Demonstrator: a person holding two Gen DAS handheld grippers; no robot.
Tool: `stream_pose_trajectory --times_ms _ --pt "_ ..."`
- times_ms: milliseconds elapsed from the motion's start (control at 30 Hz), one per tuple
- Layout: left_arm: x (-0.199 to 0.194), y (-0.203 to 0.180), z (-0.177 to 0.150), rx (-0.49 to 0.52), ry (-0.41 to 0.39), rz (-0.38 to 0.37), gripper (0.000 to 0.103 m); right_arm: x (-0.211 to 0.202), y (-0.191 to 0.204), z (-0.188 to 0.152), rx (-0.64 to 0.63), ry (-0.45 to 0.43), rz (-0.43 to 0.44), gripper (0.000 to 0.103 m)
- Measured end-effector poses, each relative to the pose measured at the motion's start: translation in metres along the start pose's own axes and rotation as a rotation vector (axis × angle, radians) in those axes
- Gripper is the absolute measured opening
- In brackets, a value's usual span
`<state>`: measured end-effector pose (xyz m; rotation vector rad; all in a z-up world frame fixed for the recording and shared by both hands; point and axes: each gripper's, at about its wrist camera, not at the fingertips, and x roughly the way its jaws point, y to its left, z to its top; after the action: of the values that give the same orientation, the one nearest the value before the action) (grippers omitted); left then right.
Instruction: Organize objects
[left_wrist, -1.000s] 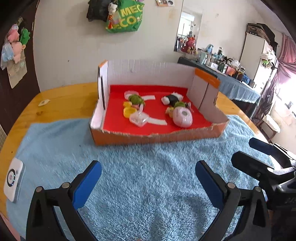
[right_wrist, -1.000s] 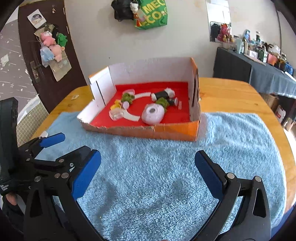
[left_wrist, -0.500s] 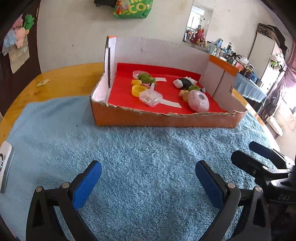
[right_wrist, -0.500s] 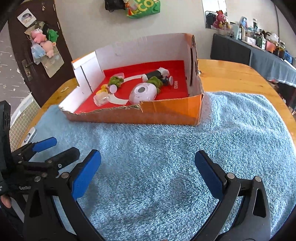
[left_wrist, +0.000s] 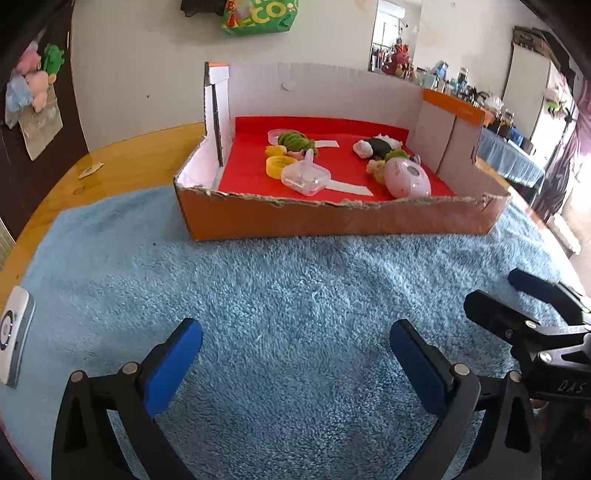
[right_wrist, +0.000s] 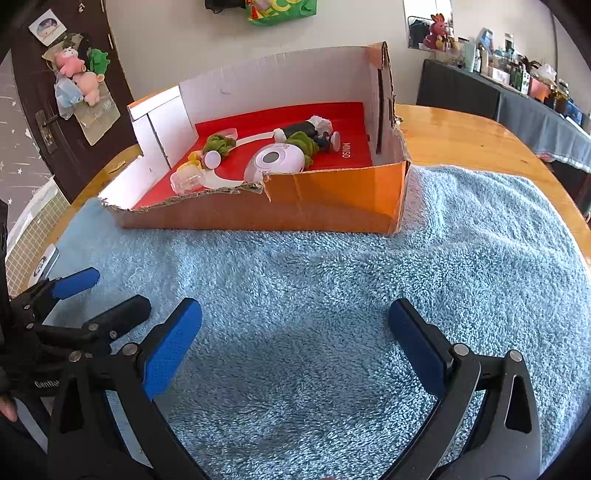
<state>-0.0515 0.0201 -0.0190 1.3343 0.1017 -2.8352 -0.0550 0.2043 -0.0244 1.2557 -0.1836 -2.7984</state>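
Note:
An open orange cardboard box (left_wrist: 332, 219) with a red floor stands on a blue towel (left_wrist: 280, 317). Inside lie a pink oval device (left_wrist: 406, 179), a clear plastic case (left_wrist: 304, 179), a yellow cap (left_wrist: 279, 165), a green hair tie (left_wrist: 293, 140) and a black-and-white toy (left_wrist: 376, 146). My left gripper (left_wrist: 295, 350) is open and empty over the towel, in front of the box. My right gripper (right_wrist: 295, 332) is open and empty, beside the left one; it also shows in the left wrist view (left_wrist: 517, 306). The box (right_wrist: 332, 195) and pink device (right_wrist: 275, 160) show in the right wrist view.
A white remote-like device (left_wrist: 14, 341) lies at the towel's left edge. The round wooden table (right_wrist: 472, 140) extends behind the box. A cluttered dark side table (right_wrist: 517, 96) stands at the far right. A dark door (right_wrist: 44, 92) with plush toys is on the left.
Both grippers have dropped lower and moved closer to the box, which now looks larger and is seen at a flatter angle. Both stay open and empty.

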Motion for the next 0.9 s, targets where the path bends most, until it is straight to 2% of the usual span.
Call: stream_pose_trajectory --times_ms 900 --pt "-0.0032 0.0090 -0.0035 -0.033 -0.005 0.031 0.103 0.0015 0.0032 -0.0031 -0.027 -0.008 -0.032 0.103"
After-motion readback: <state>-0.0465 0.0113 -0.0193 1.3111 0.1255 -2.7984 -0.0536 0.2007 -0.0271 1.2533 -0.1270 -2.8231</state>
